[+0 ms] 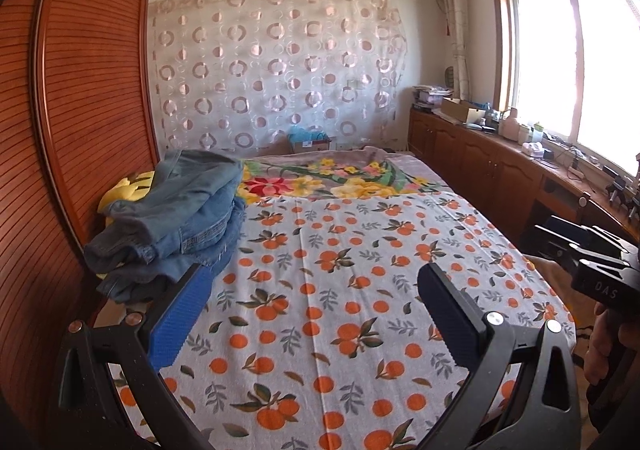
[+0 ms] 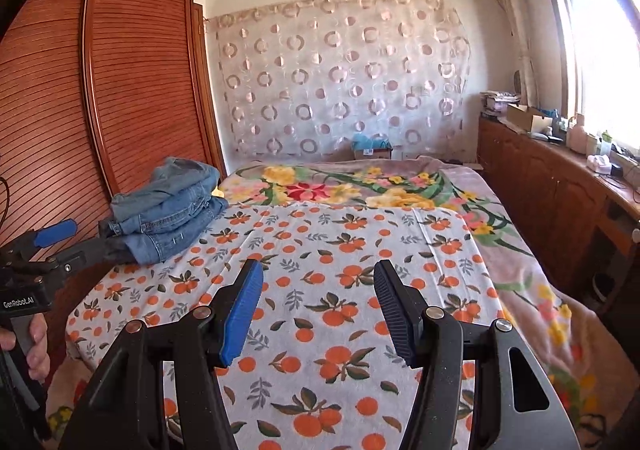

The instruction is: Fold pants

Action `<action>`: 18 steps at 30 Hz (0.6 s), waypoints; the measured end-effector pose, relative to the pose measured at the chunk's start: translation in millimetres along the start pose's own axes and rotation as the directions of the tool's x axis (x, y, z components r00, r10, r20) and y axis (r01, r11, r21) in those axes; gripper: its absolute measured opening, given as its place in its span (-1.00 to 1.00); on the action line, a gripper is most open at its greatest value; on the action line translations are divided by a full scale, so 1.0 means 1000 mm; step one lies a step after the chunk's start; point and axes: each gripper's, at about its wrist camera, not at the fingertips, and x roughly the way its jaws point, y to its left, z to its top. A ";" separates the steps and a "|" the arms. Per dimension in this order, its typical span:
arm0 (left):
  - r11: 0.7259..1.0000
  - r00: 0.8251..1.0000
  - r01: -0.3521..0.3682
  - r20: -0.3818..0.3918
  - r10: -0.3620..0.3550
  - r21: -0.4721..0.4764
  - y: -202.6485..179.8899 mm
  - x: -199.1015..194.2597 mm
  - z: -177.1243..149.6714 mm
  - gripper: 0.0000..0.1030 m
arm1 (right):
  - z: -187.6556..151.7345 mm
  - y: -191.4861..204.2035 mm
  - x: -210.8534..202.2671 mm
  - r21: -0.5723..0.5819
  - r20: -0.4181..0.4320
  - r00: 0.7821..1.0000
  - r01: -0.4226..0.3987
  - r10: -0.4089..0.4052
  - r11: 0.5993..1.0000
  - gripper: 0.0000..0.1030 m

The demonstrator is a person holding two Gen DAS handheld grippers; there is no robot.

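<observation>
A pile of several folded blue denim jeans (image 1: pixel 176 217) lies at the left edge of the bed, next to the wardrobe; it also shows in the right wrist view (image 2: pixel 168 209). My left gripper (image 1: pixel 316 290) is open and empty, held above the orange-print sheet (image 1: pixel 340 290), its left blue pad close to the pile's near end. My right gripper (image 2: pixel 318 282) is open and empty over the middle of the same sheet (image 2: pixel 320 350), well right of the jeans. Each gripper shows at the edge of the other's view.
A wooden slatted wardrobe (image 1: pixel 72 129) stands tight along the bed's left side. A floral blanket (image 2: pixel 352 181) covers the far half of the bed. A wooden cabinet (image 2: pixel 552 185) with clutter runs under the window on the right. A yellow item (image 1: pixel 128 185) lies behind the jeans.
</observation>
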 end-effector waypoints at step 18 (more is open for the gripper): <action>1.000 1.000 -0.019 -0.009 0.019 -0.012 0.011 0.003 -0.011 1.00 | -0.006 -0.004 0.004 0.003 -0.022 1.000 -0.009 0.009 1.000 0.16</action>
